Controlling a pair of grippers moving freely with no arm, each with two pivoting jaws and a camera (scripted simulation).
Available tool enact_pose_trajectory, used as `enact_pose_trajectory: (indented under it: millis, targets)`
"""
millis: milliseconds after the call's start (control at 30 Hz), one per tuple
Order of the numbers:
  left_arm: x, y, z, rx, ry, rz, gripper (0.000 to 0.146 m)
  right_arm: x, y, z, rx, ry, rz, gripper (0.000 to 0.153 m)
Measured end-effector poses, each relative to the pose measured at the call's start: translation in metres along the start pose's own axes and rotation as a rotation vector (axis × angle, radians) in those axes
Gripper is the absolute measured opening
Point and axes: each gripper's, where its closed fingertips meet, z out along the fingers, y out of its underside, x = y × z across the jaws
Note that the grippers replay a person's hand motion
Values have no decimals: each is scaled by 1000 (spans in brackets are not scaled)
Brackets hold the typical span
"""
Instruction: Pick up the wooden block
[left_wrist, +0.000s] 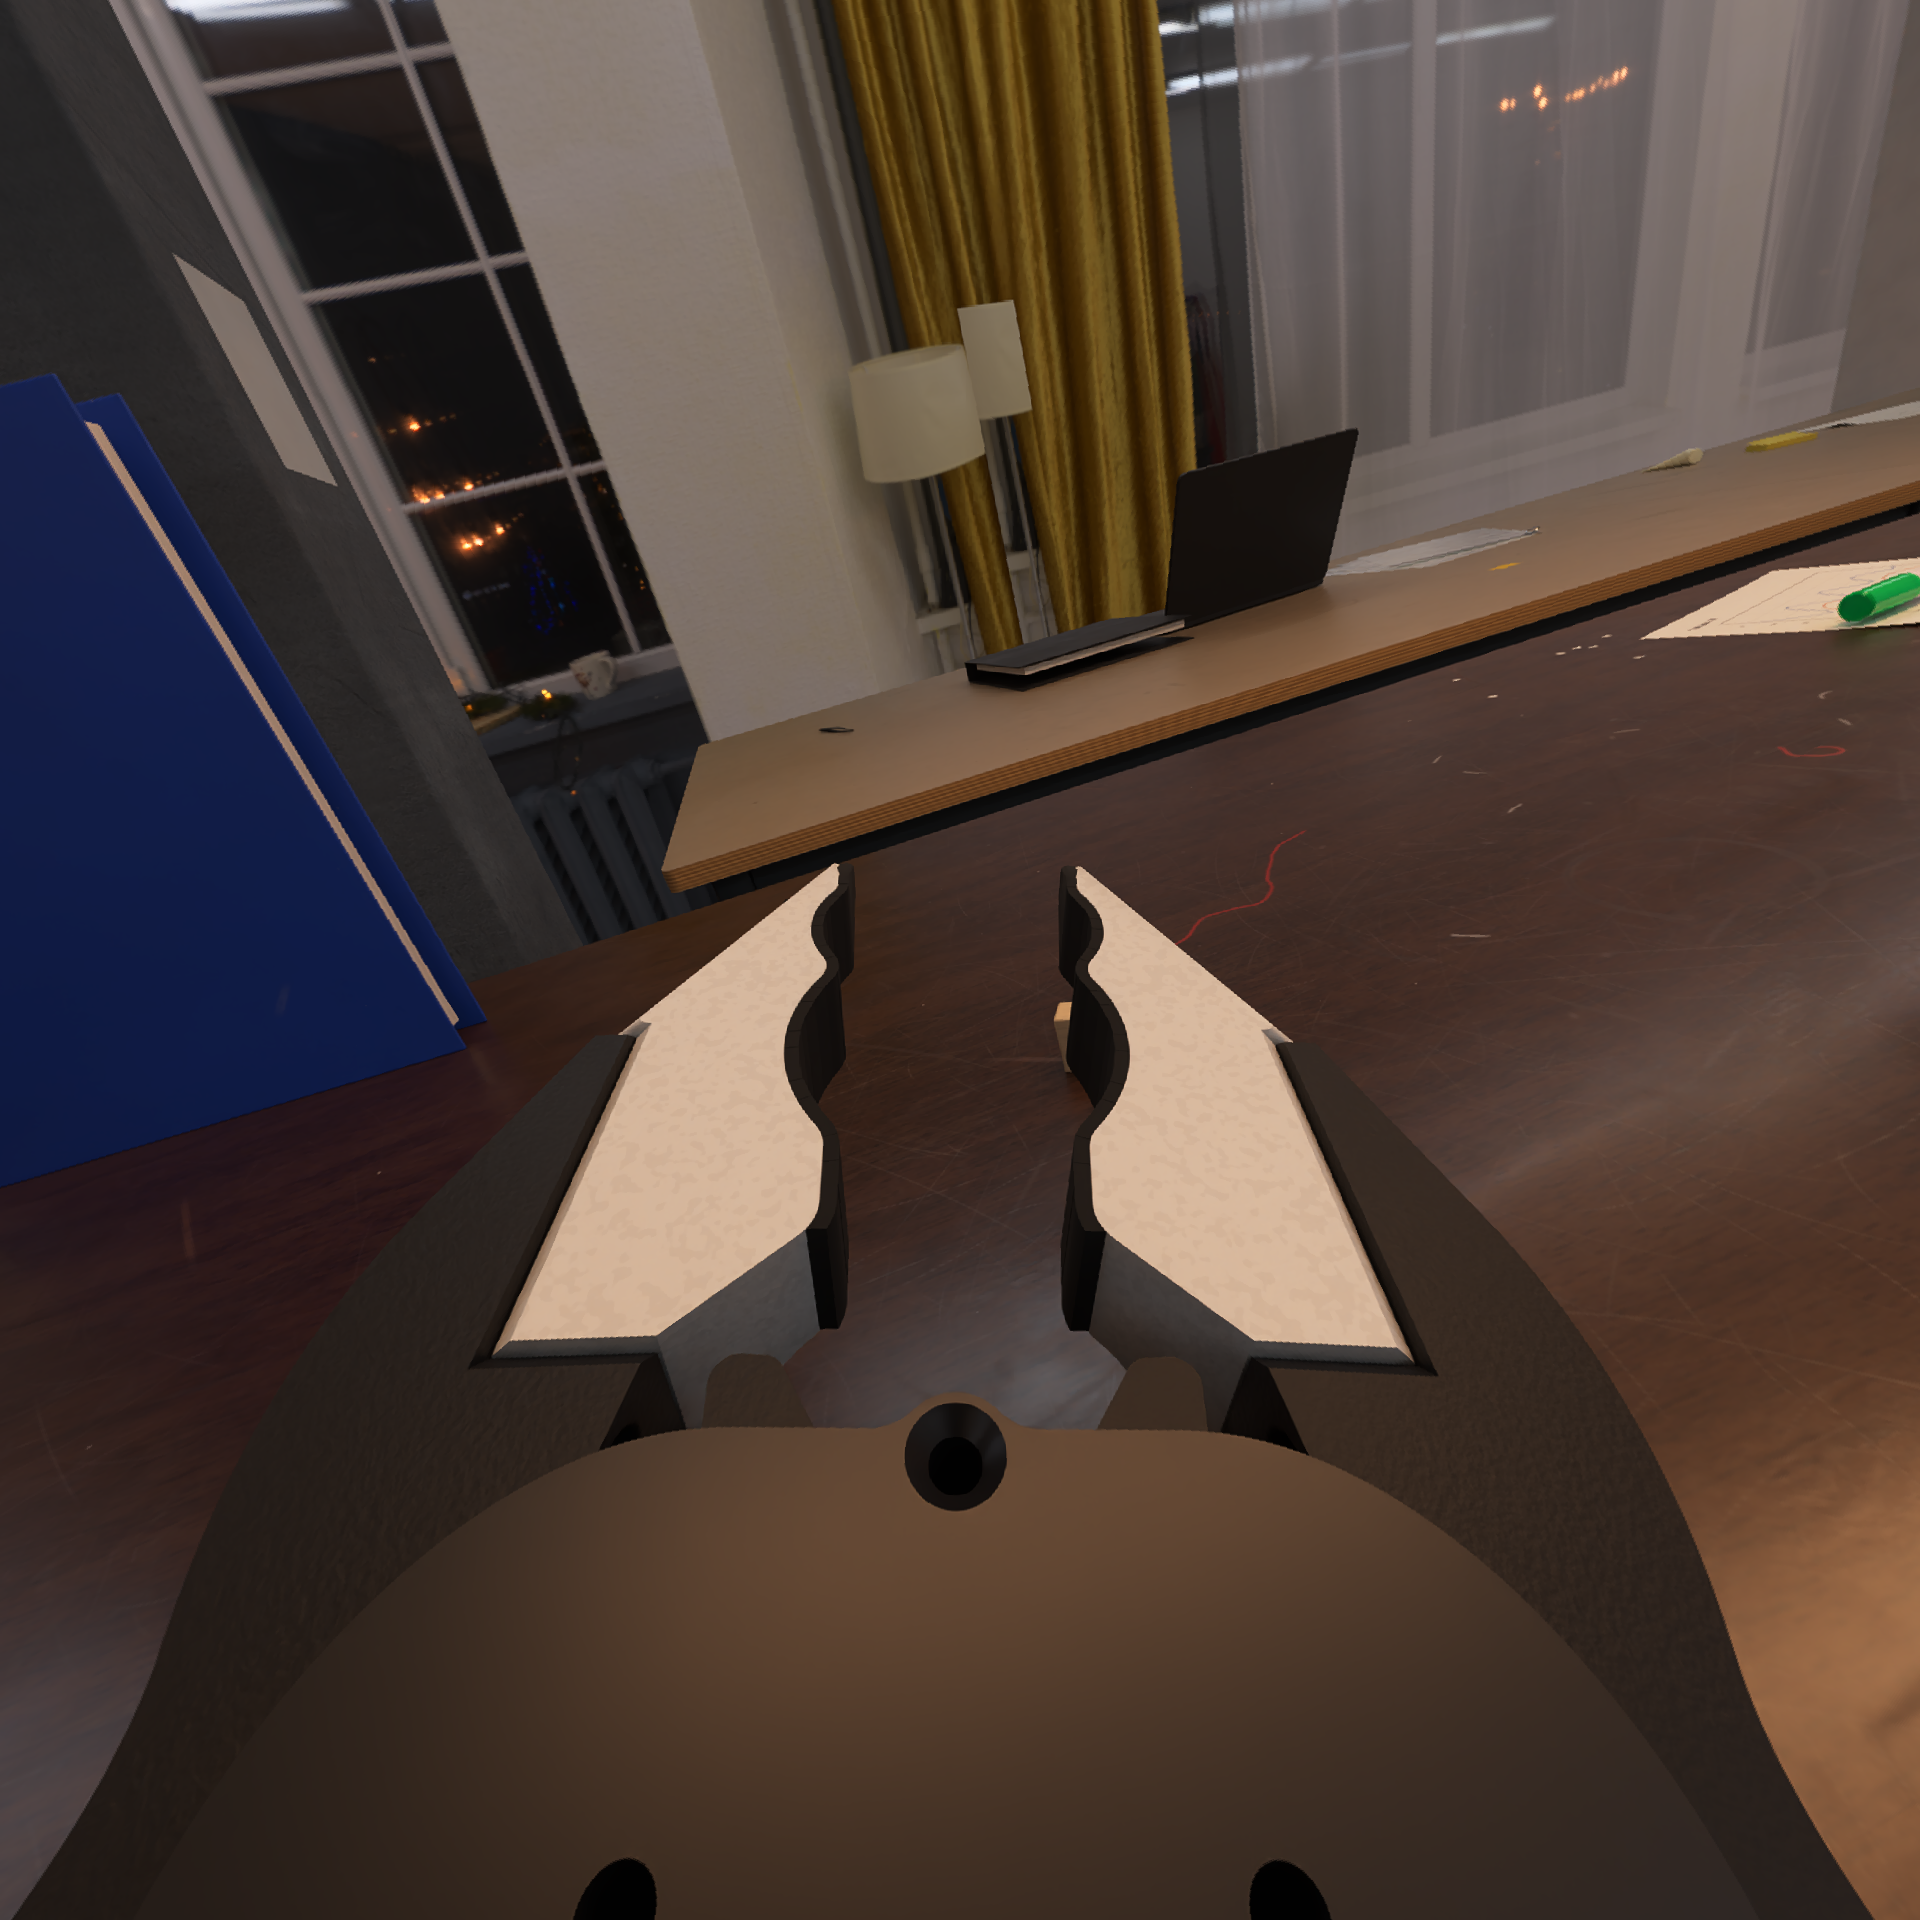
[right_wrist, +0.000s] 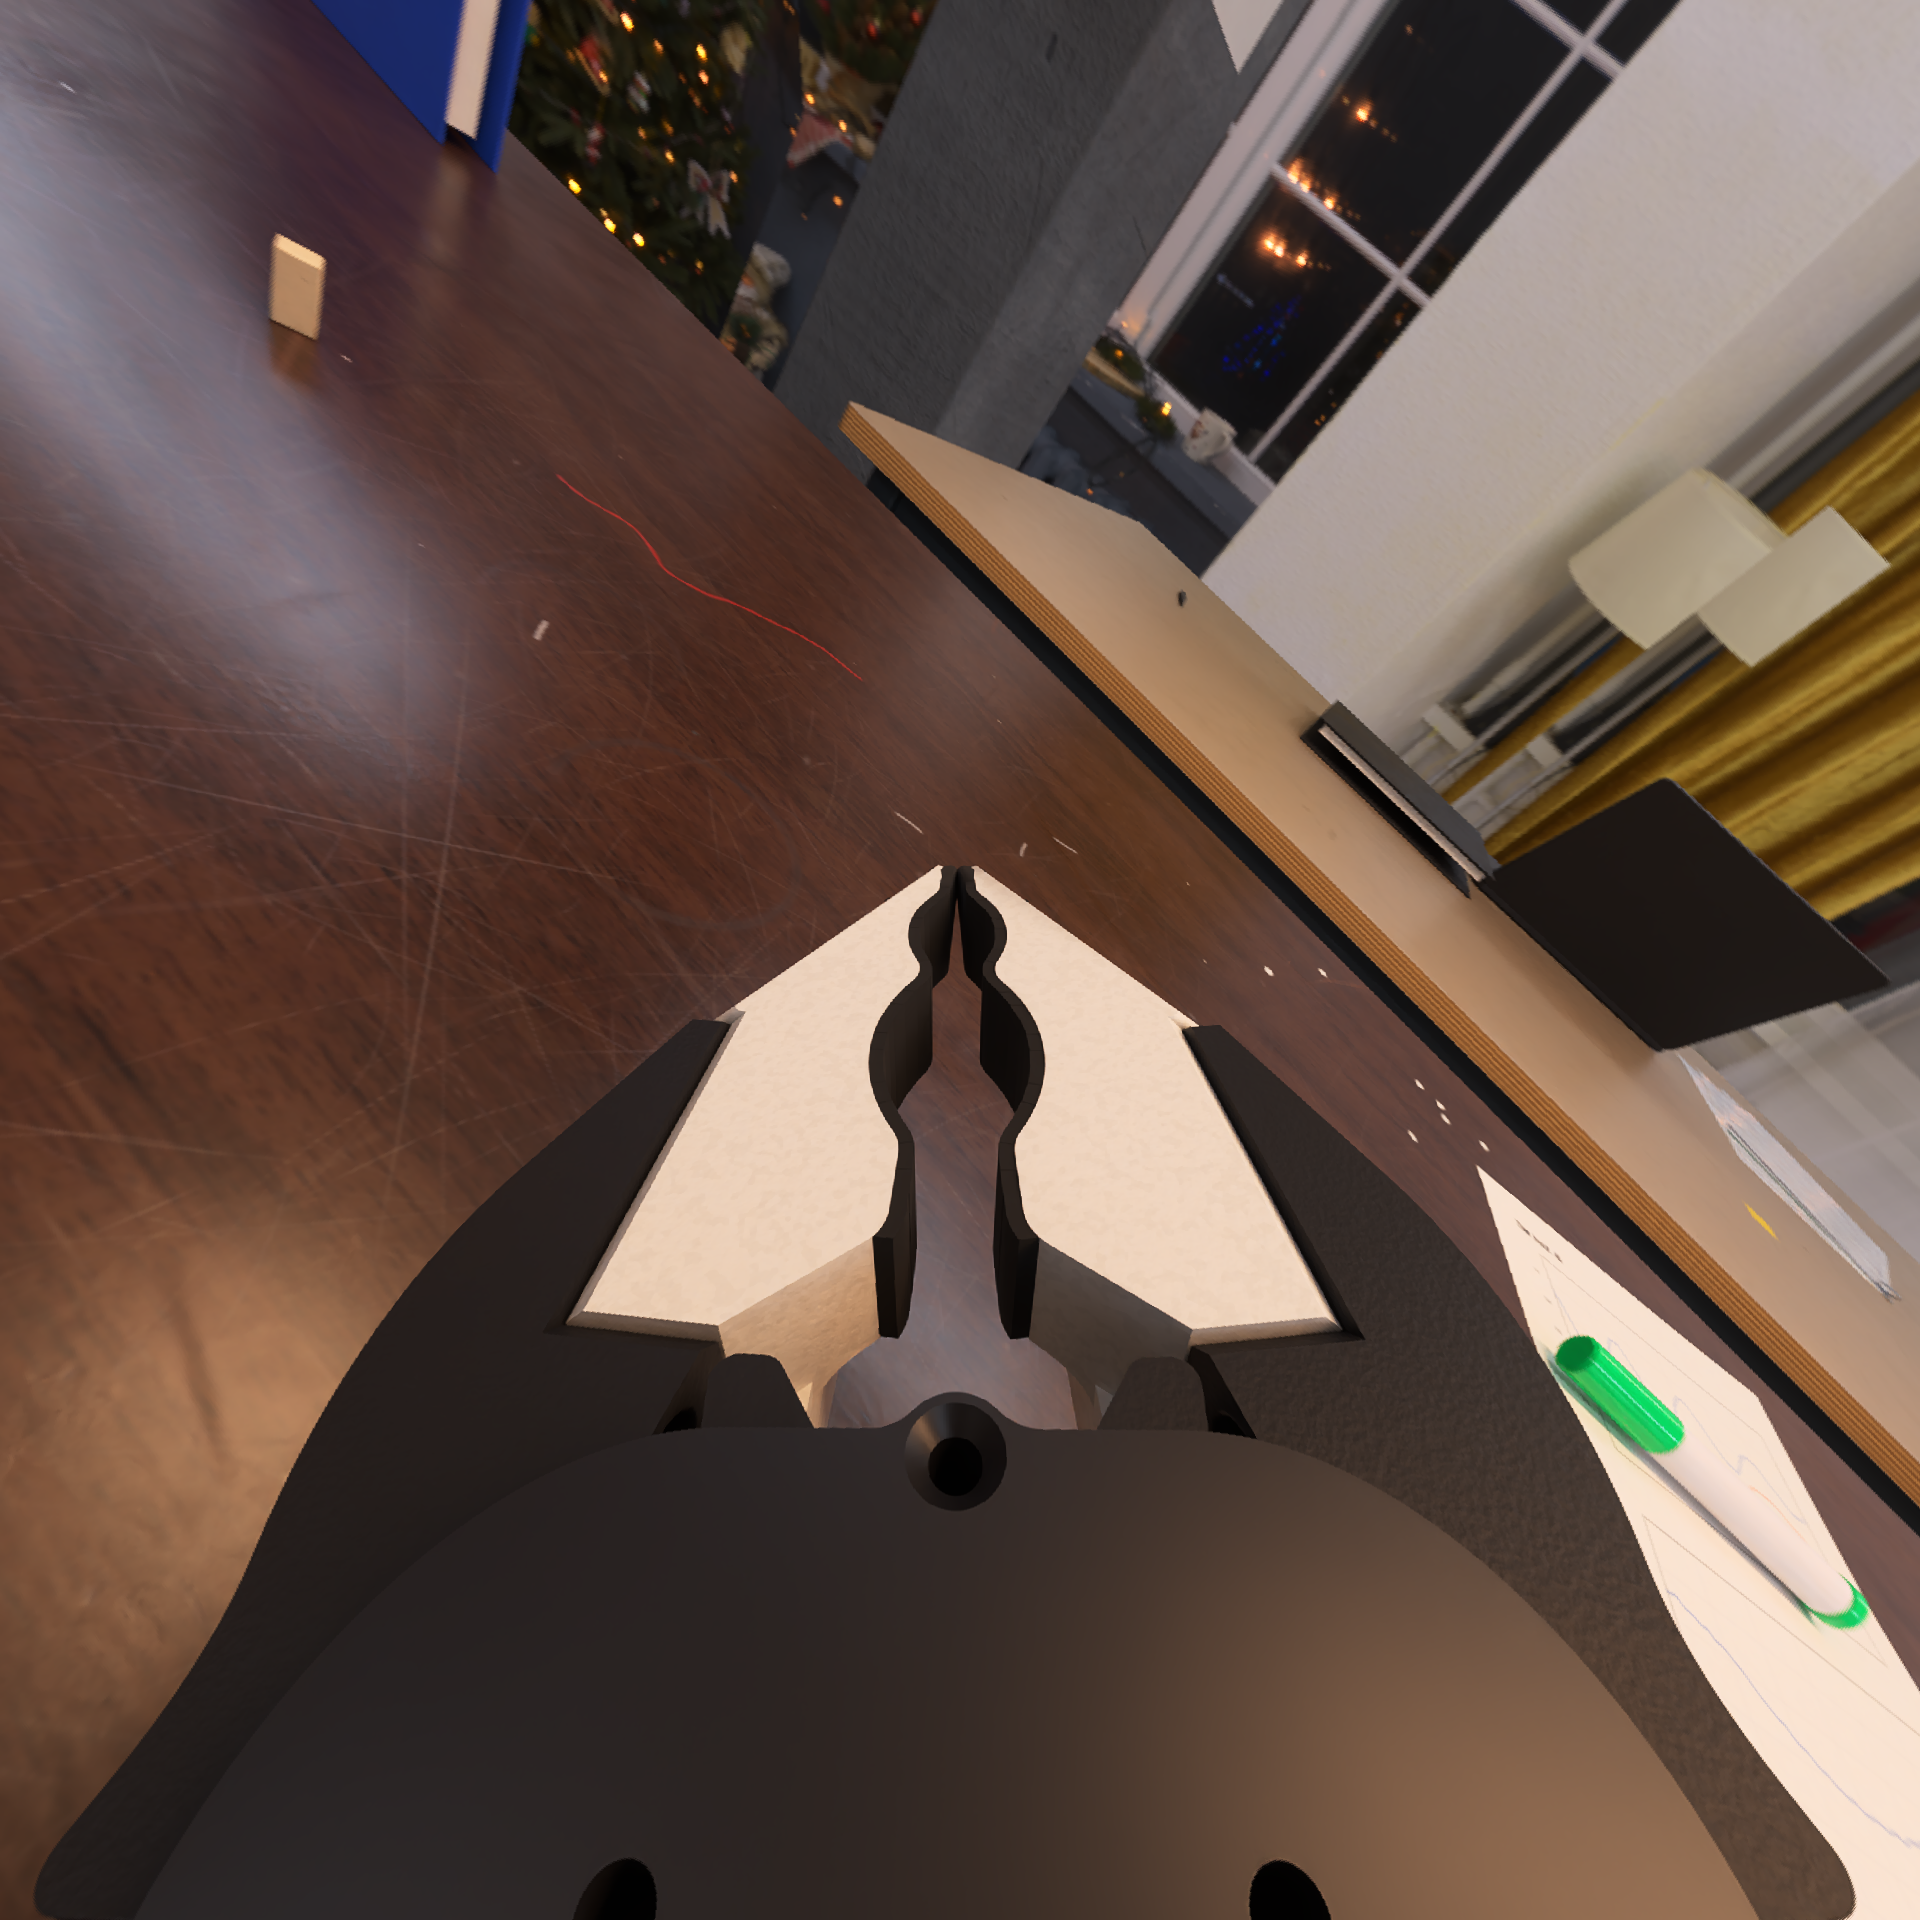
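Observation:
The wooden block (right_wrist: 297, 285) is small and pale and stands on the dark wooden table (right_wrist: 312, 831), far off at the upper left in the right wrist view. In the left wrist view only a sliver of the block (left_wrist: 1062, 1035) shows, beside the inner edge of the right finger (left_wrist: 1195, 1122), which hides most of it. My left gripper (left_wrist: 956, 883) is open and empty, low over the table, with the block near its right finger. My right gripper (right_wrist: 956, 878) is shut and empty, far from the block.
A blue book (left_wrist: 187, 790) stands at the left on the table and shows at the top in the right wrist view (right_wrist: 457, 62). A sheet of paper (right_wrist: 1766, 1621) with a green-capped marker (right_wrist: 1704, 1475) lies at the right. A lighter desk (left_wrist: 1143, 707) with a laptop (left_wrist: 1257, 530) stands beyond the table.

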Motion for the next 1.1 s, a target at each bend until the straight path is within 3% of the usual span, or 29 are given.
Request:
enact_pose_trajectory:
  millis: [133,300,567,767,967,1100]
  targets:
    - [0,0,0,-1,3,-3,39,-16,-9,-2,47,-84,-36,0]
    - [1,1,0,-3,5,-2,39,-48,-11,0,22,-205,-187,0]
    - [1,1,-1,-3,7,-2,39,-19,1,4,-52,-51,-137,0]
    - [6,7,2,-44,28,7,39,-9,-1,3,-27,-11,-83,0]
    - [35,20,19,-229,175,-91,37,-3,-5,-1,12,5,-25,0]
    - [46,42,36,-494,292,-66,18,-1,-6,-3,24,8,-2,0]
